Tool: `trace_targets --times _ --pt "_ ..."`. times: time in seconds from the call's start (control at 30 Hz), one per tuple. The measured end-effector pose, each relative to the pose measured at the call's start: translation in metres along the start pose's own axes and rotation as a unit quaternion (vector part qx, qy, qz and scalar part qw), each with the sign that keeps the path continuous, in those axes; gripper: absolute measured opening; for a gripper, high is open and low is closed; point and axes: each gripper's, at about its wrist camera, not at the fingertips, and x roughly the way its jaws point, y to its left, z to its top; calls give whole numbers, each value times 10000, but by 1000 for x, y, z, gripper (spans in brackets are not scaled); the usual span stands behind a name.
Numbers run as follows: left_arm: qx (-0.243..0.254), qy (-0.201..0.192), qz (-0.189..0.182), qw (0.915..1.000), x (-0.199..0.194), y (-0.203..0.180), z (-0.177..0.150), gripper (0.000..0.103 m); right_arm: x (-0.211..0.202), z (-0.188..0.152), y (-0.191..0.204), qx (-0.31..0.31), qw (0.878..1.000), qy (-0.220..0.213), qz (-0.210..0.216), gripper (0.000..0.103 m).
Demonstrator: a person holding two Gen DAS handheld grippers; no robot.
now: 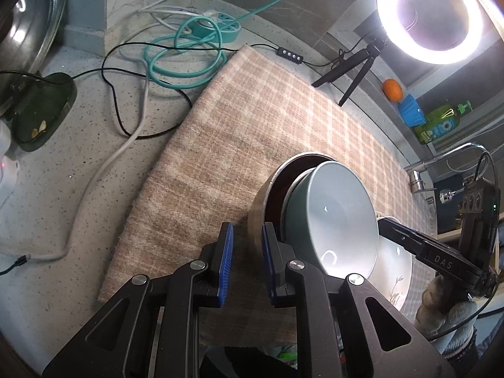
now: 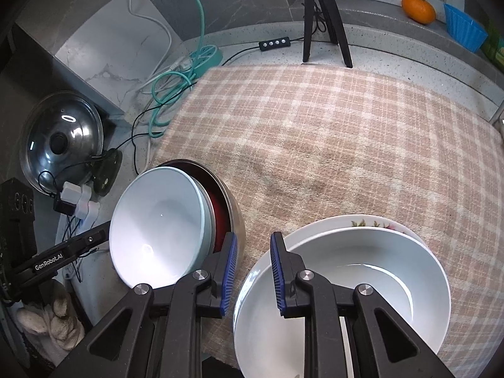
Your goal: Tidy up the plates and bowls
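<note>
Speckled stone countertop (image 1: 78,189) bearing a checked cloth (image 1: 252,119). Left of the cloth: coiled teal cable (image 1: 176,63), dark dish (image 1: 41,110), steel lid (image 2: 63,138). Behind the cloth: tripod (image 2: 321,19).

The left gripper (image 1: 247,263) pointed steeply downward, jaws nearly closed. The right gripper (image 2: 252,272) matched it, gloved hands (image 2: 52,330) holding both.

A plaid cloth (image 2: 330,132) covers the speckled bench (image 1: 78,189). Beside it lie a teal power strip (image 1: 217,26) with tangled cables, a pot lid (image 2: 63,141), and a lit ring light (image 1: 430,15) on its tripod (image 2: 324,15). An orange (image 2: 418,8) sits beside a blue cup (image 2: 464,31).
</note>
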Motion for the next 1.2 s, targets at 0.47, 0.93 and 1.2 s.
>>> trace_targets --times 0.47,0.93,1.2 --pt "164 153 69 9997 11 -6 3 15 6 4 0 103 9998 105 157 14" --pt "239 268 52 9993 19 -10 4 11 23 0 7 140 9989 379 240 9" --pt "266 265 108 9992 19 -12 2 11 21 0 11 156 9990 388 152 9"
